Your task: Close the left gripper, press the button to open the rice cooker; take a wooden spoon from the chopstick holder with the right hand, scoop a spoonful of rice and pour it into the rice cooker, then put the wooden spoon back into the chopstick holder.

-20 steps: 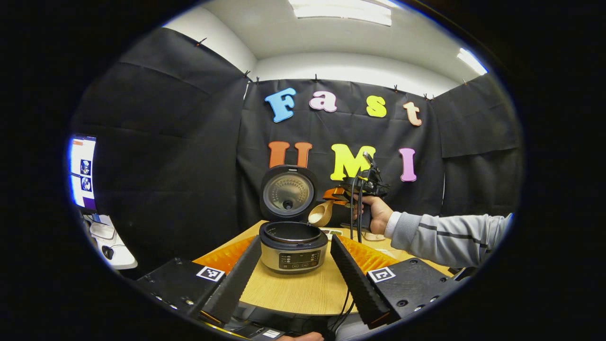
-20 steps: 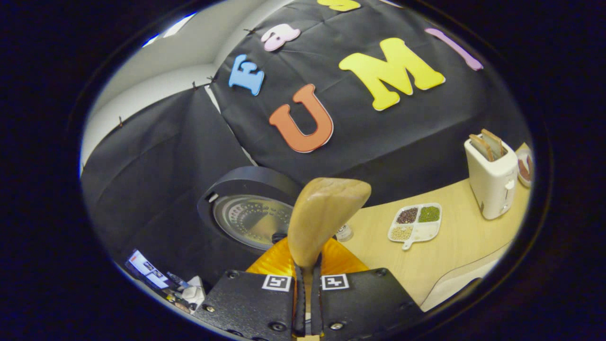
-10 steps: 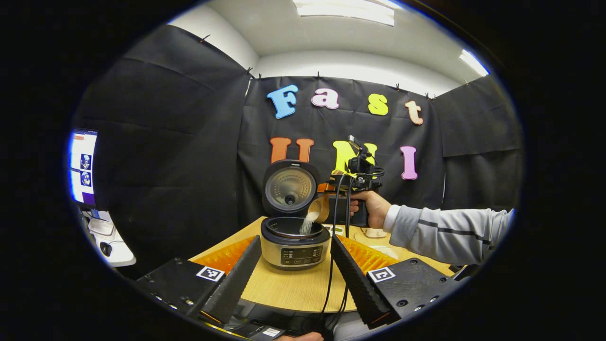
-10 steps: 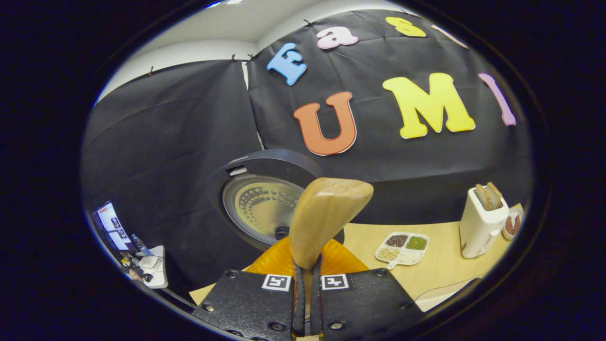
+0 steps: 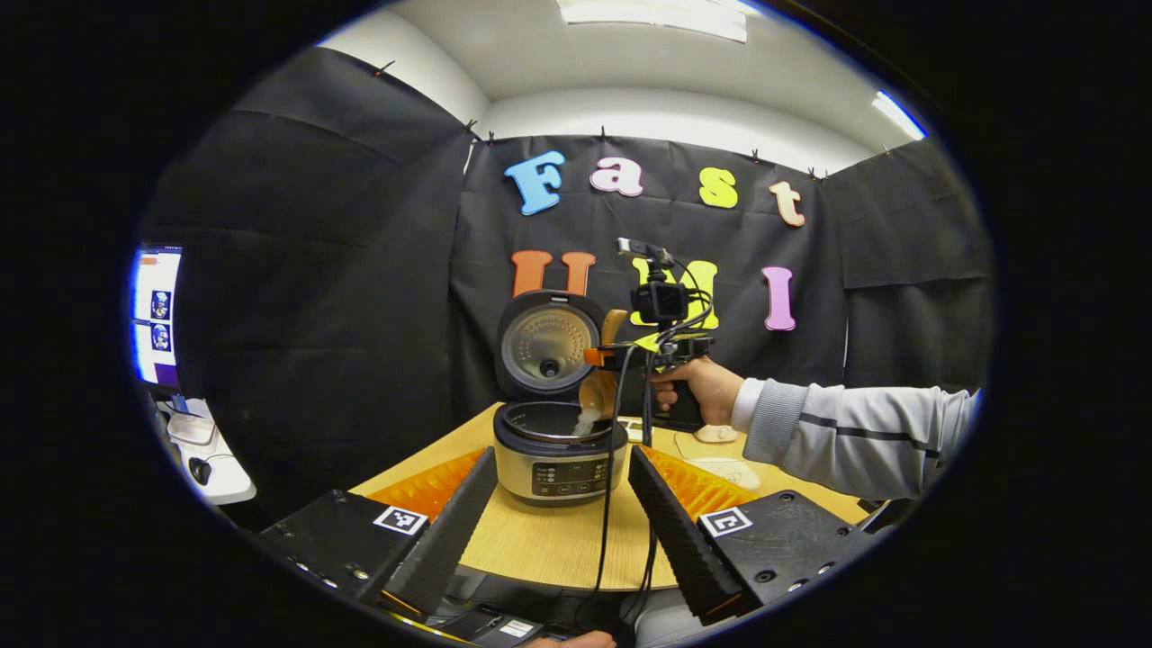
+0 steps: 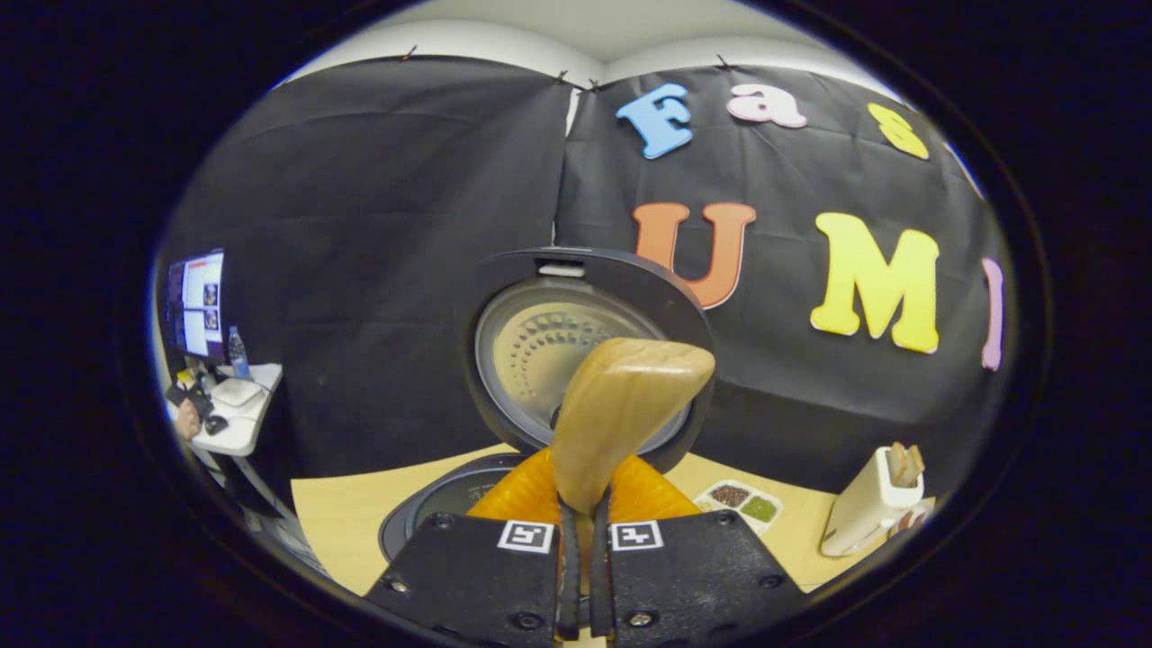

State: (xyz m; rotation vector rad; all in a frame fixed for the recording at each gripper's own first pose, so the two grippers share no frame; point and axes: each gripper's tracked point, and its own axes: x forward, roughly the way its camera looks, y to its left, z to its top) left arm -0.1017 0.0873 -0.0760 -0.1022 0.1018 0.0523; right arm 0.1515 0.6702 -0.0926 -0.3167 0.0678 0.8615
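In the frame's centre, the right hand-held gripper, clamped on the spoon, has tipped further; rice now falls into the cooker, so pouring is nearly done. The left hand-held gripper stands wide open, holding nothing.

raised lid behind pot — front open

Recording booth in a lab, black cloth walls pinned up, wooden table with kitchen props, monitor on side desk, ceiling light panels
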